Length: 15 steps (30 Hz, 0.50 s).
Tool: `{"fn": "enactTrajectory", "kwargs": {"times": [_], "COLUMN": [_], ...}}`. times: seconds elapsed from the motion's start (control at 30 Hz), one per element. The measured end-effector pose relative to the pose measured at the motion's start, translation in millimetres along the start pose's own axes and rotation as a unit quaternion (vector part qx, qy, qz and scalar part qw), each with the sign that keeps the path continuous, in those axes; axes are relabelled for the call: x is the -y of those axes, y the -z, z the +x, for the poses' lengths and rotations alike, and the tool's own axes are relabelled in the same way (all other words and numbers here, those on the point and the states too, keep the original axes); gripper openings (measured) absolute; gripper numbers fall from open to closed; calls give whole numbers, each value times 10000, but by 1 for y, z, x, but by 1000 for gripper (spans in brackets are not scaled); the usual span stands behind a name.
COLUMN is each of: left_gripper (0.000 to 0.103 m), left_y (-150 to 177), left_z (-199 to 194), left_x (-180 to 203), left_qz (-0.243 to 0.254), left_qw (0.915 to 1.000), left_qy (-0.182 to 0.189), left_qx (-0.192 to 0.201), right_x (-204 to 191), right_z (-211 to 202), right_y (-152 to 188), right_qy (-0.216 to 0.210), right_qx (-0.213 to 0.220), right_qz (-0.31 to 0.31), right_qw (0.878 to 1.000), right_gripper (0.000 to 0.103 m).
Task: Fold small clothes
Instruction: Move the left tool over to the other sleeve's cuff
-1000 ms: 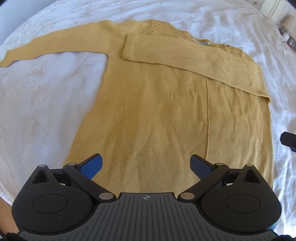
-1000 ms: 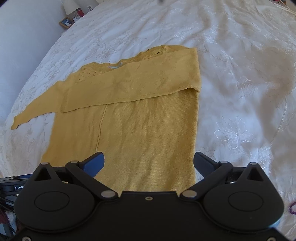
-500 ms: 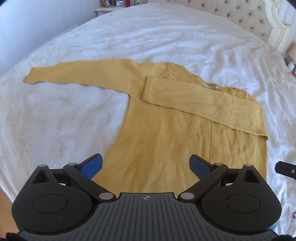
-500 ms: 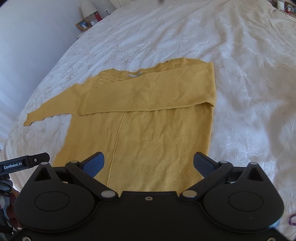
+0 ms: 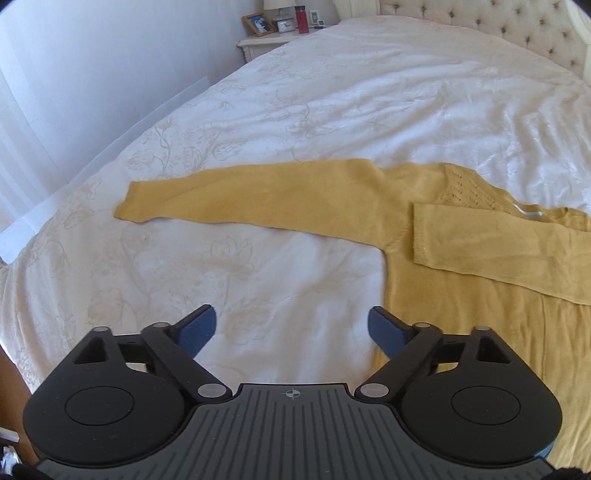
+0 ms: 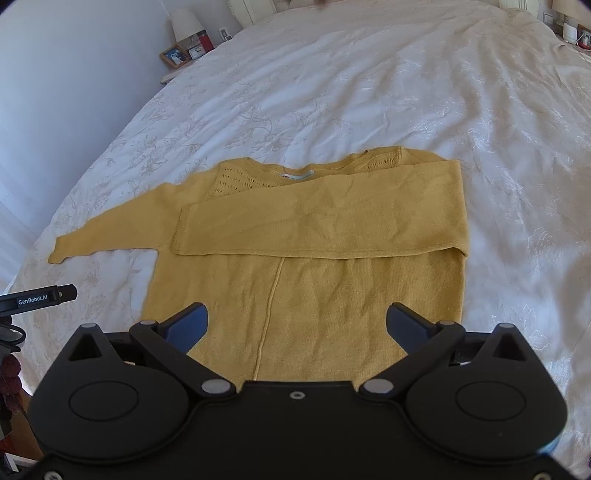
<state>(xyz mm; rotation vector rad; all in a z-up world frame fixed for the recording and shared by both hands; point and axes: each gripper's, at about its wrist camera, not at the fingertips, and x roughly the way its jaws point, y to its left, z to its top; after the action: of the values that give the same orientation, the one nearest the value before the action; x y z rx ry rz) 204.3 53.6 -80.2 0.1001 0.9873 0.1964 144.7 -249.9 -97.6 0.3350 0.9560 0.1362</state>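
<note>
Bedspread (image 5: 332,110): white, floral-embroidered, covers the bed
Headboard (image 5: 480,22): cream, tufted
Nightstand (image 5: 258,46): holds picture frame (image 5: 258,24), red bottle (image 5: 302,19), small clock (image 5: 285,26)
Lamp (image 6: 186,24): white shade

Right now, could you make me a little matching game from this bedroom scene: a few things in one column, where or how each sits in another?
Things:
1. mustard-yellow knitted sweater's folded sleeve
2. sweater's other sleeve
3. small red bottle
4. left gripper

States:
A. stretched out on the white embroidered bedspread
B. standing on the bedside table
C. empty, jaws closing
D. laid across the sweater's chest

Pairs: 1-D, 2-A, 3-B, 4-C
</note>
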Motion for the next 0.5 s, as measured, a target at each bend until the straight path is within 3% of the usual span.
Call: {"fn": "enactTrajectory", "kwargs": {"times": [0.27,0.5], "left_gripper": [79,76], "left_y": [-31,-72], "left_z": [52,94], "left_x": [-88,-169], "left_qz": [-479,-696], "left_qw": [9987,9974], "left_qy": [-50,-192], "left_qx": [-168,-19], "right_x": [-40,-79], "right_z": [30,55], "right_y": [-12,-29], "right_qy": [-31,-116], "right_qx": [-216,-221], "right_qz": [-86,-141], "right_qw": [9997,9996], "right_gripper": [102,102]}}
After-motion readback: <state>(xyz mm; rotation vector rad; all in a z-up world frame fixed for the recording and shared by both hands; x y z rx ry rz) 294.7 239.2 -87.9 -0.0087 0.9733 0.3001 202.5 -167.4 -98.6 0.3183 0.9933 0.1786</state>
